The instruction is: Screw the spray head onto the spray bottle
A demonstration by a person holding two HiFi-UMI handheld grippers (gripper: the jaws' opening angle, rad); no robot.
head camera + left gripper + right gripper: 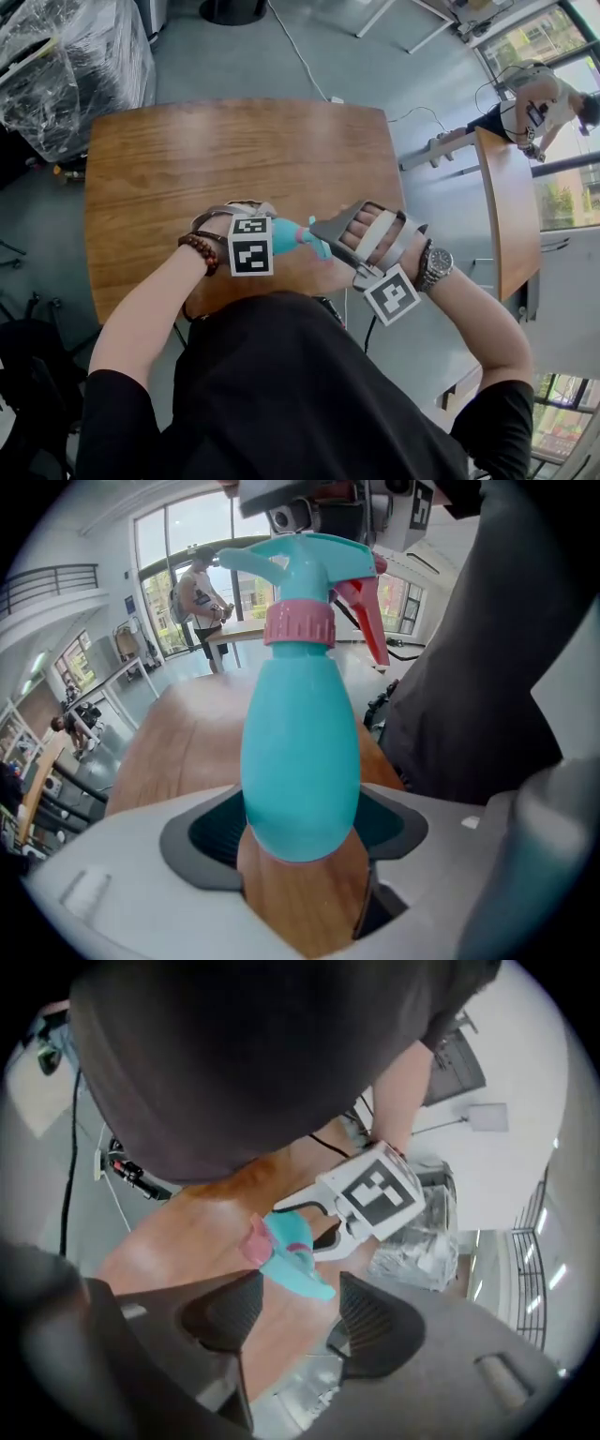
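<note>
An open-plan office or lab floor: a wooden worktop (pixel 234 159) stands on a grey floor (pixel 216 56) with a loose cable (pixel 298 52) trailing across it and plastic-wrapped equipment (pixel 66 66) in the corner. Tall windows (pixel 534 37) line one side, where a person (pixel 542 98) is at a 2nd worktop (pixel 511 216).

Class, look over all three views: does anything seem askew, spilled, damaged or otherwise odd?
Nothing stands out. The spray head sits straight on the bottle, which the left gripper holds, and the table shows no spill.
</note>
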